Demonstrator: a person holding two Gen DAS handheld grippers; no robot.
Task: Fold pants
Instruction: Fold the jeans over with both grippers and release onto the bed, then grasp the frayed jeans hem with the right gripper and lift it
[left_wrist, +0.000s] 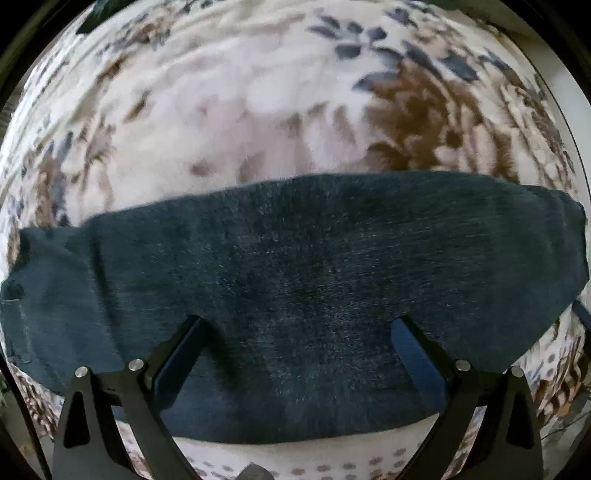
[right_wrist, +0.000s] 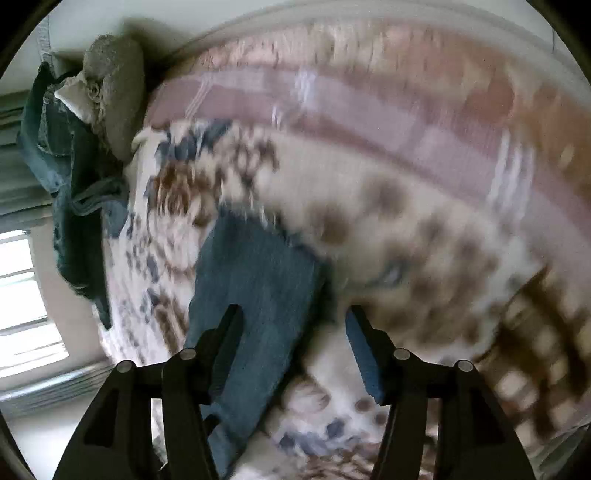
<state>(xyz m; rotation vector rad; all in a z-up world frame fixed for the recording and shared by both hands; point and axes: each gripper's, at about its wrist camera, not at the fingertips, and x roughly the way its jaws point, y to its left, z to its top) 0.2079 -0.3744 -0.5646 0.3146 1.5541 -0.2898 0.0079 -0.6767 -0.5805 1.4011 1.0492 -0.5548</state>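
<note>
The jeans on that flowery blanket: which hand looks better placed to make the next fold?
Probably the left. The left gripper points straight down over the middle of the jeans, jaws open. The right gripper, also open, sits over one edge, half above the blanket.

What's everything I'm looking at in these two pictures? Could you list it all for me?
Folded pants: one, dark blue, lying flat on the blanket, under both grippers.
Blanket: one, white with brown and blue flower print, covering the bed.
Striped cover: one, pink and white, beyond the blanket, blurred.
Heap of clothes: one pile, mostly blue denim, at the bed's far left edge.
Grey cushion: one, grey, above the heap against the wall.
Window: one, bright, at the left edge.
Left gripper: one, black, jaws open over the pants, not pressing them.
Right gripper: one, black with blue pads, jaws open over an edge of the pants.
</note>
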